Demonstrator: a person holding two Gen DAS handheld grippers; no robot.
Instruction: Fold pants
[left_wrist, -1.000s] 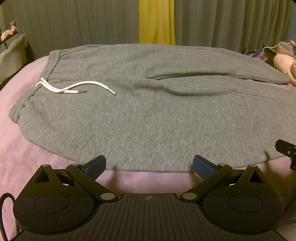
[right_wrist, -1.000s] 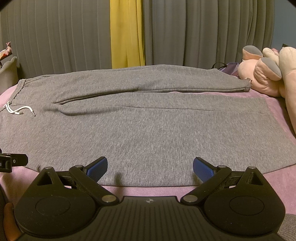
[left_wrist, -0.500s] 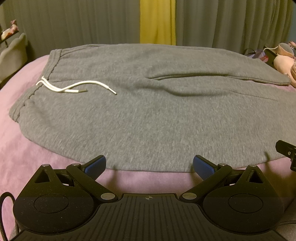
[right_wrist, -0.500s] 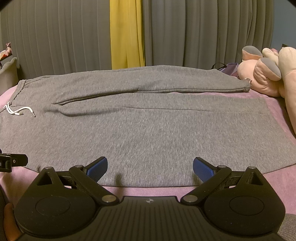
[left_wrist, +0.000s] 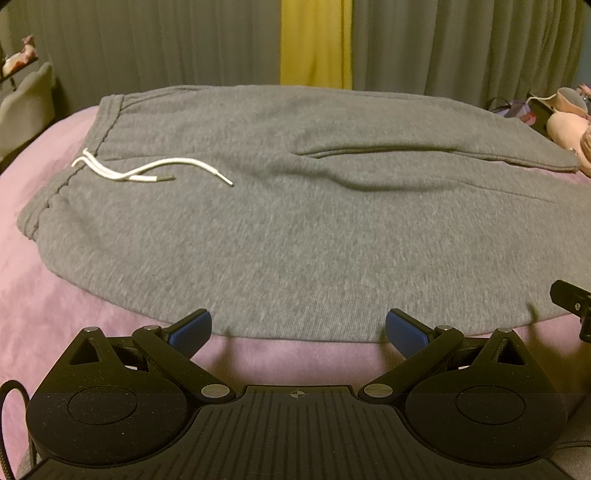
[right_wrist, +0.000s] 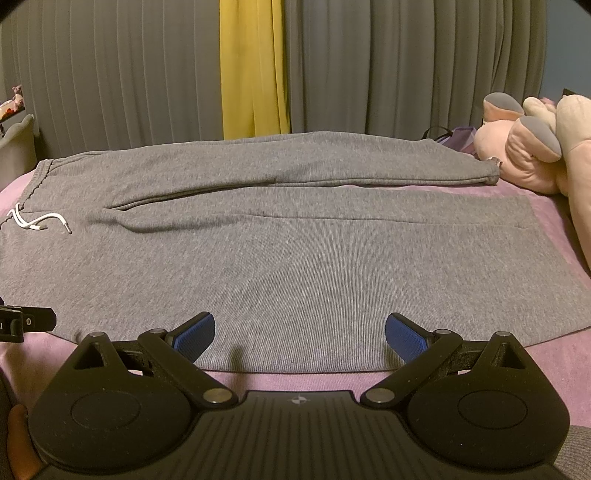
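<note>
**Pants laid flat, no fold started**

In the left wrist view we see the pink bed cover (left_wrist: 33, 295) along the left edge of the frame, and on it the grey pants (left_wrist: 295, 229), spread flat and filling most of the picture. Their waistband sits at upper left, with the white drawstring (left_wrist: 147, 171) lying loose across the cloth just to its right. Further right the two legs run off toward the right edge, side by side, a seam-like gap between them.

At the bottom of that view our left gripper (left_wrist: 298, 329) has its blue pads spread wide and holds nothing; it sits at the near hem of the pants, the cloth edge lying between the open fingers but not pinched.

In the right wrist view the waistband is at far left, the legs stretch across the centre, and the cuffs end at right near a pink plush toy (right_wrist: 517, 155). Our right gripper (right_wrist: 300, 331) at the bottom is likewise wide open and empty, poised over the near edge of the leg.

We judge the task barely begun: the pants are smoothed out, but no leg is laid over the other and no lengthwise fold is made. All the folding remains.
</note>
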